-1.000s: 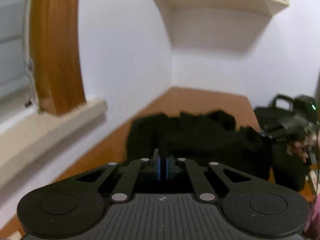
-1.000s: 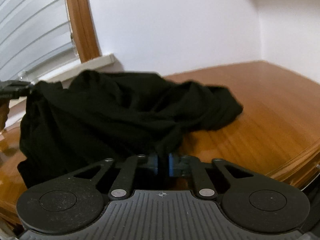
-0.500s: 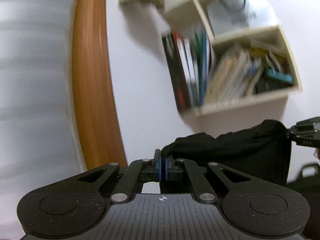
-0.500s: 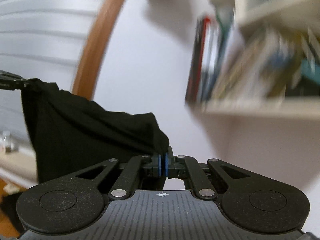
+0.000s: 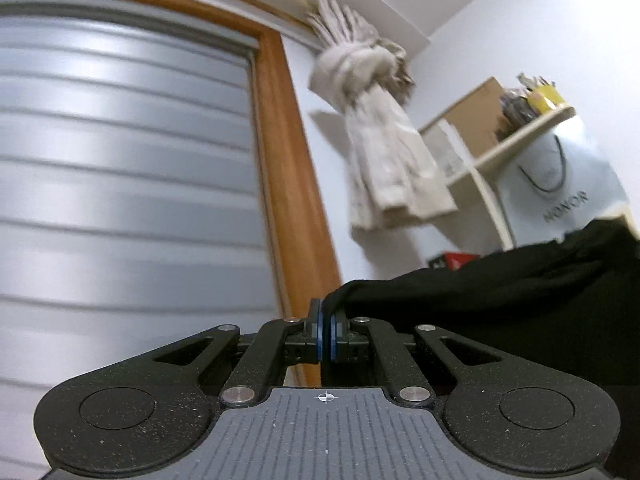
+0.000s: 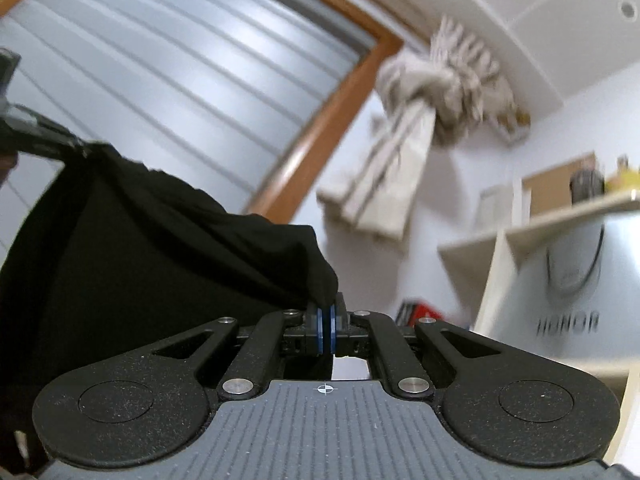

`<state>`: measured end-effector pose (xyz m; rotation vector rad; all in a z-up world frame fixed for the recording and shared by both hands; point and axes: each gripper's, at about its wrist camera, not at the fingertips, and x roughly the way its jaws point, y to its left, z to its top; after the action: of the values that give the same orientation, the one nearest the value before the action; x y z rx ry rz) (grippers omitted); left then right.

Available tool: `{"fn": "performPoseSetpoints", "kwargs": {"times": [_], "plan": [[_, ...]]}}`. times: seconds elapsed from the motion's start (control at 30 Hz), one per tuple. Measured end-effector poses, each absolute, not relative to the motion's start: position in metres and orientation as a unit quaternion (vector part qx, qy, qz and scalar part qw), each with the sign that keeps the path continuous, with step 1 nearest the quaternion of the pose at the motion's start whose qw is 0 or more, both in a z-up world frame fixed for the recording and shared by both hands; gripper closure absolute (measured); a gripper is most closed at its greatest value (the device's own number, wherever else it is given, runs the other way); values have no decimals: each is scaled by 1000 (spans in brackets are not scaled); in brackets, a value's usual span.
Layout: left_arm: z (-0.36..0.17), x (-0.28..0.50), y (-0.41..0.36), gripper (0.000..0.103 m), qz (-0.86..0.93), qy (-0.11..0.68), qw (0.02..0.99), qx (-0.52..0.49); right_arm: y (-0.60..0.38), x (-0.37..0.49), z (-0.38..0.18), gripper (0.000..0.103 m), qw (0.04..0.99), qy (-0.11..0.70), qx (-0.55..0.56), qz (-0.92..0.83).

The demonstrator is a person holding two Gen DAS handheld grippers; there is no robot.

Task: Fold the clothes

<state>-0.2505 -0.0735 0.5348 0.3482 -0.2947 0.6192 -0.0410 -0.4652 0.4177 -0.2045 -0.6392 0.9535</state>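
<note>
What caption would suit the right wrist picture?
Right tool pinching a corner of a black garment, held up before a shuttered window.

1. The left gripper [image 5: 325, 330] has a matt black, speckled body with two rounded lobes, each bearing a shallow round disc.
2. Its fingers [image 5: 316, 330] carry thin blue pads.
3. Black linkage bars run back from the fingers, pinned by silver round rivets.
4. A grey ribbed plate sits in the middle, marked with a small white crosshair.
5. The right gripper [image 6: 325, 330] looks the same: black lobes, blue pads, silver rivets, grey ribbed plate.
</note>
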Motion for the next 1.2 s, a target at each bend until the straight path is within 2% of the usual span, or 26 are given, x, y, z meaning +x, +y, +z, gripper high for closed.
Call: {"fn": "performPoseSetpoints", "kwargs": {"times": [0.23, 0.4, 0.87, 1.2], "plan": [[545, -205, -68, 99, 321, -134, 916, 200, -486, -55, 431, 99, 836, -328, -78, 432], [509, -132, -34, 100, 317, -82, 924, 197, -466, -20, 399, 99, 849, -298, -117, 420], [266, 188, 51, 100, 200, 114, 962, 145, -369, 234, 143, 99, 906, -47, -230, 353], [107, 330, 77, 99, 145, 229, 957, 107, -313, 378, -28, 98, 916, 125, -245, 293]]}}
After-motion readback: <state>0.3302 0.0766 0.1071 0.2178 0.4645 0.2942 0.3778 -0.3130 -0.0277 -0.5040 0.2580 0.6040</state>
